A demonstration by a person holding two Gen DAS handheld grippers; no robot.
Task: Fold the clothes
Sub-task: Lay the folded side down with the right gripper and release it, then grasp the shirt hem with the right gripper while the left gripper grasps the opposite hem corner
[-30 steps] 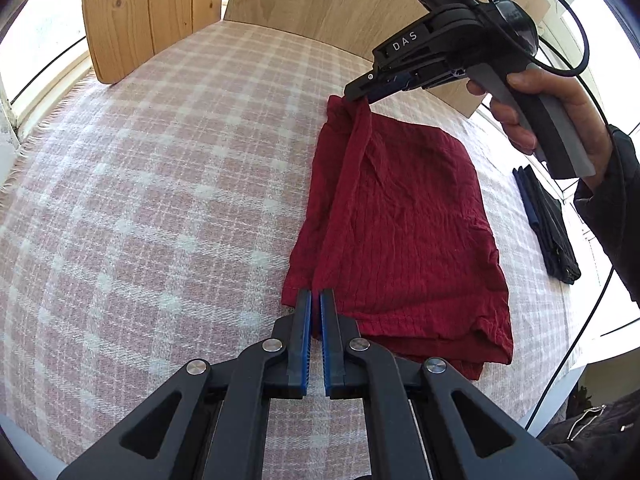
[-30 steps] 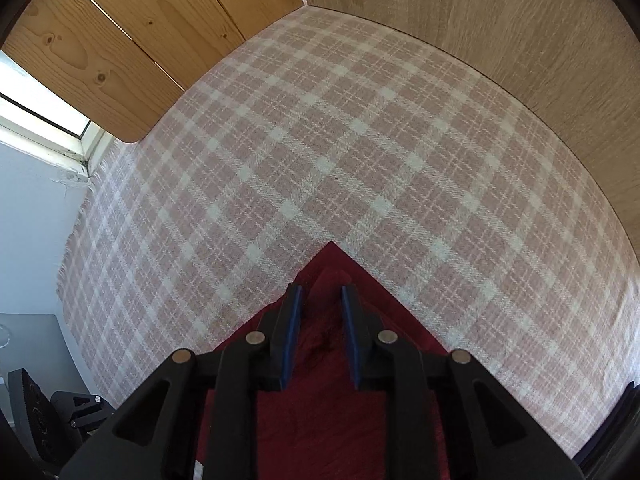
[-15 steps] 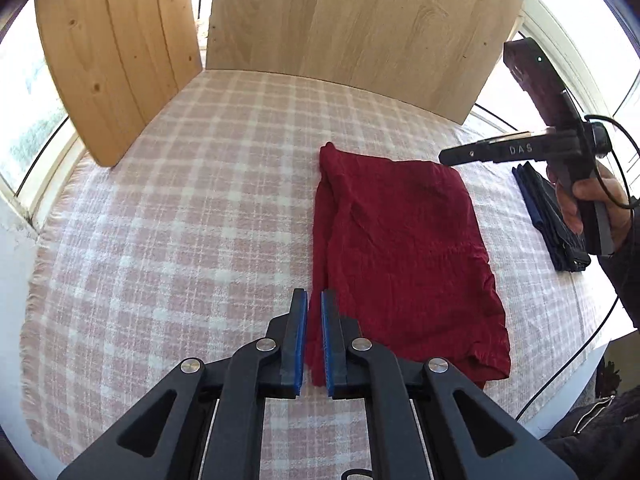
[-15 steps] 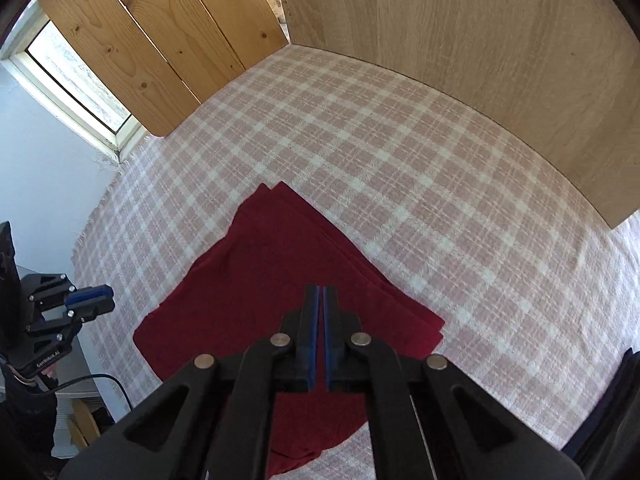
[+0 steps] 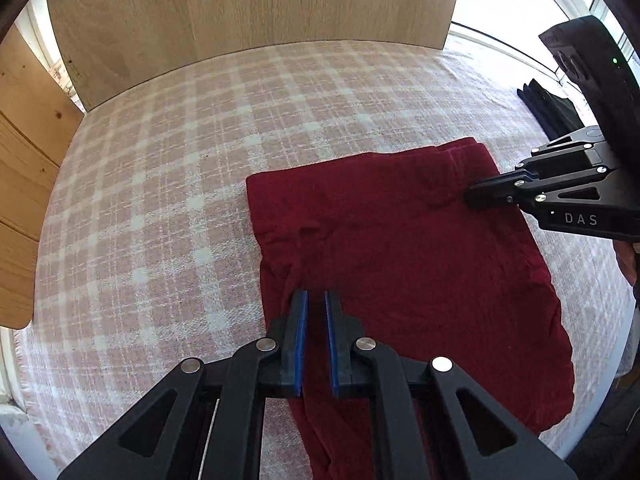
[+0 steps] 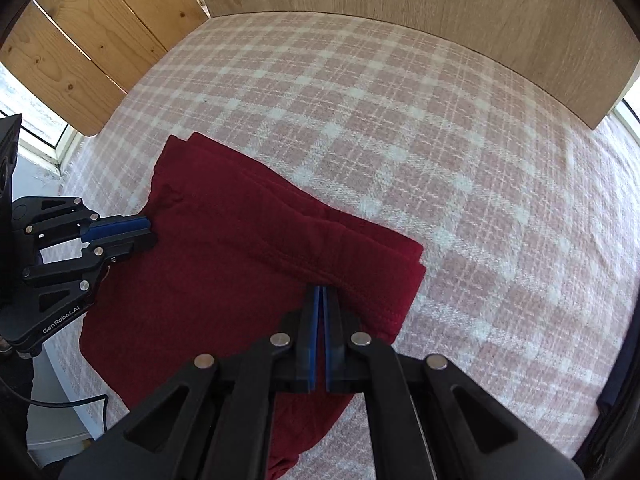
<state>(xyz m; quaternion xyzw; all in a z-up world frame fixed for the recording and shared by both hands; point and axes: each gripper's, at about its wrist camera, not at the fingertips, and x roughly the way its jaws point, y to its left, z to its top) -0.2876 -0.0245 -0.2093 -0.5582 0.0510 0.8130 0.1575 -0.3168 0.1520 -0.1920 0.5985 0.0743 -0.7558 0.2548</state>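
Left gripper (image 5: 316, 300): narrow gap, pads astride raised fold at cloth's left edge; grip unclear. Right gripper (image 6: 320, 294): pads nearly together, pinching ridge of red cloth (image 5: 400, 248). Cloth folded, flat at centre-right on checked blanket (image 5: 160, 200), long axis from bottom right toward upper centre. Dark garment (image 5: 552, 108) upper right, apart. Wood boards (image 5: 240, 0) behind.

Left gripper (image 5: 316, 300) low over the cloth, blue-padded fingers (image 5: 301, 320) a narrow gap apart w/ a ridge of cloth between them (pinched or just straddled, can't tell). Right gripper (image 6: 320, 296) has pads nearly together, tips pressed at a fold. Both point inward from opposite sides, roughly level
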